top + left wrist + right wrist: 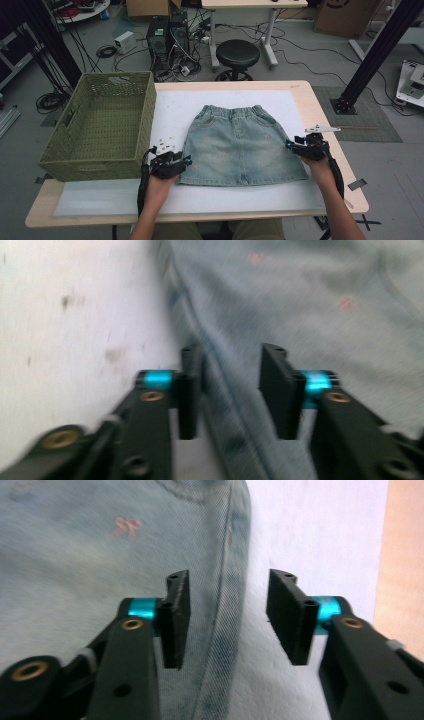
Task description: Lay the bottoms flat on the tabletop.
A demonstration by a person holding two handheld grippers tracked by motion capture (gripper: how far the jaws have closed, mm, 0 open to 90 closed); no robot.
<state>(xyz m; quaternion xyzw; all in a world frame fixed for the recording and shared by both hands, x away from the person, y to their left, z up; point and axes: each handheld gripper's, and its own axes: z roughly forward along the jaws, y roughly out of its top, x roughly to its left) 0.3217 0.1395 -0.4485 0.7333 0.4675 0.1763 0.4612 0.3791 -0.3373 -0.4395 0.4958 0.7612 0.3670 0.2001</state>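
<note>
Black, flat-padded jaws on both grippers, each with a cyan anodised collar and brass-coloured pivot bushings.

Left gripper (186, 160): jaws stand apart over the skirt's left side seam. In the left gripper view (231, 390) the seam runs up between the pads, one jaw sits over the white mat, the other over denim. Pads not pressing the cloth, nothing clamped.

Right gripper (290, 144): same story at the right edge. In the right gripper view (227, 617) jaws are spread, the skirt's edge seam passes between them, one pad over denim, the other over mat. Not gripping.

Denim skirt (239, 145): light-washed blue, twill weave visible up close, small pink embroidered marks scattered over it, gathered elastic waistband at the far end, two front pockets. Trapezoid outline, lying flat, hem toward the person, centred on the mat.

White mat (170, 112): smooth sheet with a few dark smudges, covering most of the light wood table (327, 145), which has rounded corners.

Green woven basket (102, 122): rectangular, open mesh walls, cut-out handle, sits at the table's left end, just beside the left gripper.

Round black stool (237, 52) on the floor beyond the table.
</note>
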